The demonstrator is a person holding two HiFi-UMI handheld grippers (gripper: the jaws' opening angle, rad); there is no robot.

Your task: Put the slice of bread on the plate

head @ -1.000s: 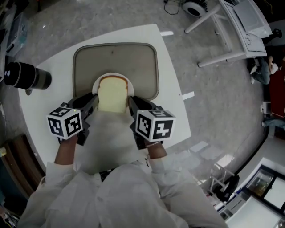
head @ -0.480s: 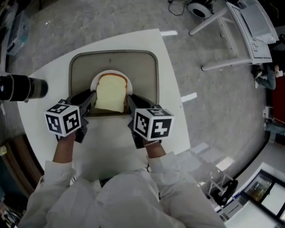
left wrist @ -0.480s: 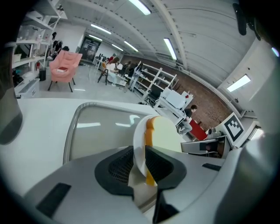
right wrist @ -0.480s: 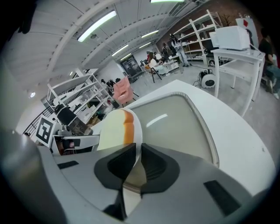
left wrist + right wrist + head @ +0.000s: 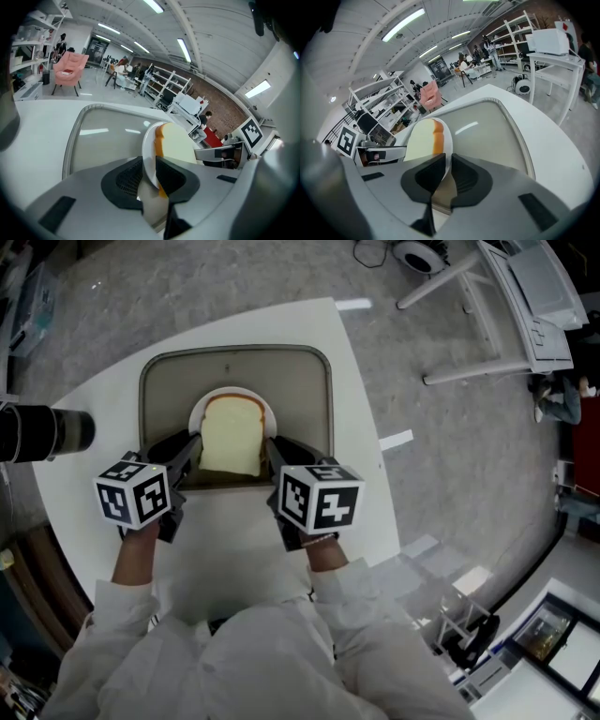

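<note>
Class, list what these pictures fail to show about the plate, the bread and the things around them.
- Head view: the slice of bread hides the near rim of the plate.
- All views: cannot tell whether the plate rests on the tray or hangs above it.
- Head view: the left edge cuts off the black cylinder.
- Gripper views: the left gripper and the right gripper each hide the bread's near part.

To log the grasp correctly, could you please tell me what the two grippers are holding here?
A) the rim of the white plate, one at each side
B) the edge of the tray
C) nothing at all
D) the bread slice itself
A: the left gripper and the right gripper each have their jaws closed on the rim of the plate, at opposite sides, with the bread lying on it over the tray.
</note>
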